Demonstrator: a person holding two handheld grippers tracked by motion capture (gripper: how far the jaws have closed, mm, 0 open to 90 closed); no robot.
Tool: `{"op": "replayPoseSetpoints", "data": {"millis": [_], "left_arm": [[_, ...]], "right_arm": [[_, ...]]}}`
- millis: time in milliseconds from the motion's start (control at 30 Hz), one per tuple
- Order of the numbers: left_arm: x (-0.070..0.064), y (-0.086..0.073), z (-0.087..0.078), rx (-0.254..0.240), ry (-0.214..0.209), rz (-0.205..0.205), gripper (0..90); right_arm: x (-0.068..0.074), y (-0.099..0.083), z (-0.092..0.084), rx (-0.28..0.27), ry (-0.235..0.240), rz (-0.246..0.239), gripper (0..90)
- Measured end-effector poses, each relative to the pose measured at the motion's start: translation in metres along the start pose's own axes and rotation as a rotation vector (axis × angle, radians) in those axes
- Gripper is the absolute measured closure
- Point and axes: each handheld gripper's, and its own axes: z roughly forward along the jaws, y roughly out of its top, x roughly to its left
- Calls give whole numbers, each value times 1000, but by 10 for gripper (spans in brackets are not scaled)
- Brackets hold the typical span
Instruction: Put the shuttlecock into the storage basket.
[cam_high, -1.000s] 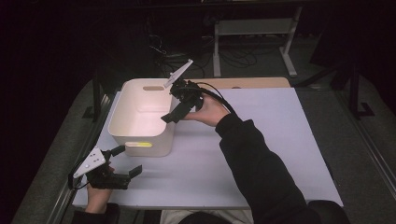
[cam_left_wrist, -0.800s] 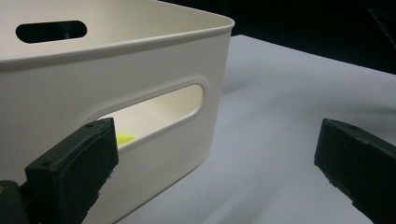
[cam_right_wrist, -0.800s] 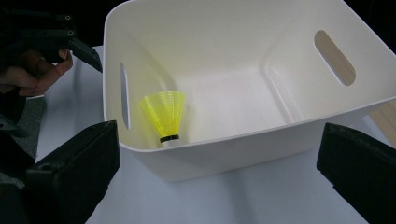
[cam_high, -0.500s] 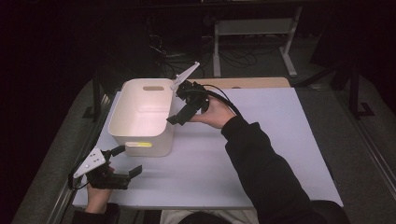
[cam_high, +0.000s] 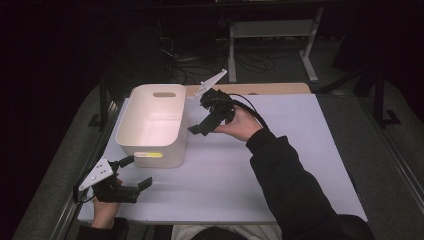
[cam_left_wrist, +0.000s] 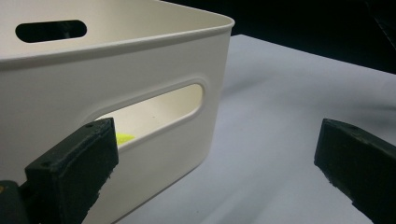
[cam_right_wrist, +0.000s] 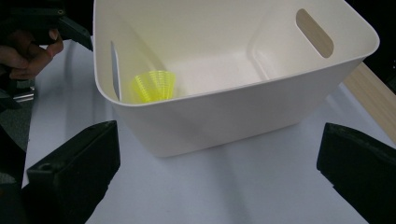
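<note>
Just ahead of the left gripper (cam_high: 131, 173), low at the near left corner of the table (cam_high: 300, 150), stands the bin (cam_high: 150, 150). Its jaws gape wide with nothing between them, and the left gripper view looks straight at the bin's near wall and handle slot (cam_left_wrist: 149, 109), a sliver of yellow showing through. Only the right gripper view looks down inside: a yellow ribbed cup (cam_right_wrist: 154, 85) lies on its side on the bin floor, against the wall nearest the left gripper. From above, that cup reads merely as a yellow glow at the slot. Over to the right gripper (cam_high: 200, 127), held off the table just beside the bin's right rim, jaws spread wide and holding nothing, the bin ahead of them and slightly below. Bare table runs on to the right of that hand, with a wooden strip (cam_high: 270, 88) along the far edge.
</note>
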Motion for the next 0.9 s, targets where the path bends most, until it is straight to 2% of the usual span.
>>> {"op": "replayPoseSetpoints", "data": {"millis": [433,500,900], "left_arm": [[0,0,0,0,-2,0,0],[0,0,0,0,-2,1,0],[0,0,0,-1,-2,-1,0]], "right_arm": [[-5,-19,-11,-16,-20,26,0],[-5,-21,-13,-18,-25,18,0],[-12,-38,-27,-30,-46,52,0]]}}
